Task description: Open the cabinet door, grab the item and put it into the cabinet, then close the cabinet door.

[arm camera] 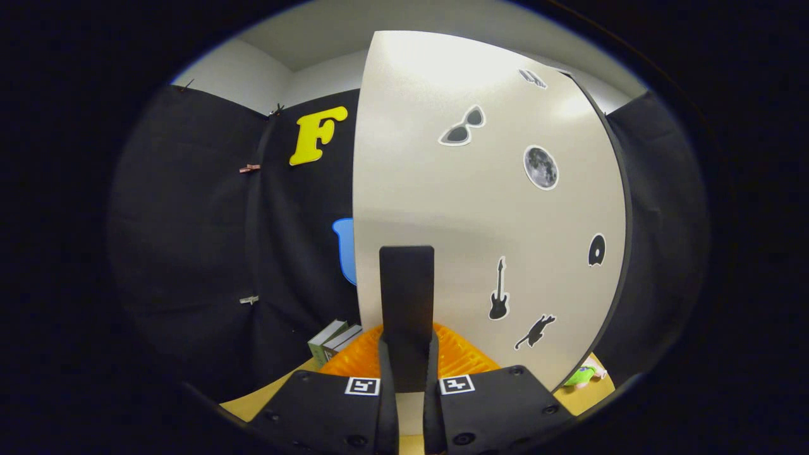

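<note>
The cabinet door [480,208] is a pale panel with several black stickers, standing close in front of me. Its dark upright handle [406,284] rises near the door's left edge. My gripper [407,363] is shut on the lower end of this handle, with one finger pressed against each side. A small green toy [580,376] lies on the yellow table [265,401], beyond the door's lower right corner. The cabinet's dark side edge [622,253] runs down the door's right side. The cabinet's inside is hidden.
Two small boxes [334,341] stand on the table left of the door, against the black cloth wall [202,253]. Clips hold the cloth to the wall. The wall cloth also hangs right of the cabinet.
</note>
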A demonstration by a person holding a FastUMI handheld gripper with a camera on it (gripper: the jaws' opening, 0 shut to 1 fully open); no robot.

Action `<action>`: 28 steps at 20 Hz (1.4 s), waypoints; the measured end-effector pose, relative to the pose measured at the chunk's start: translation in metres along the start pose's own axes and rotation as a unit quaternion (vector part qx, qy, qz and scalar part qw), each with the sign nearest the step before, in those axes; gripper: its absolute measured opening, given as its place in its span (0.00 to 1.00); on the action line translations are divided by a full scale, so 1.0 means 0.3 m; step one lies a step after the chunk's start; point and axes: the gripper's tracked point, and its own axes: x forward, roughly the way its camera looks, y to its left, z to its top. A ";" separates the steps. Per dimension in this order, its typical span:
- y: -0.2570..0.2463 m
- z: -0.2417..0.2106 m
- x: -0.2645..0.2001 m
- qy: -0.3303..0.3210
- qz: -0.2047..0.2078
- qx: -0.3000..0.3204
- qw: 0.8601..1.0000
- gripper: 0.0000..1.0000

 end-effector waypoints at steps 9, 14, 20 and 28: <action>-0.107 0.015 -0.277 0.005 0.017 0.006 1.000 0.19; -0.199 0.021 -0.384 0.003 -0.002 -0.005 1.000 0.18; -0.332 0.032 -0.499 -0.004 -0.059 -0.009 0.998 0.18; -0.594 0.052 -0.635 -0.013 -0.156 0.007 0.988 0.17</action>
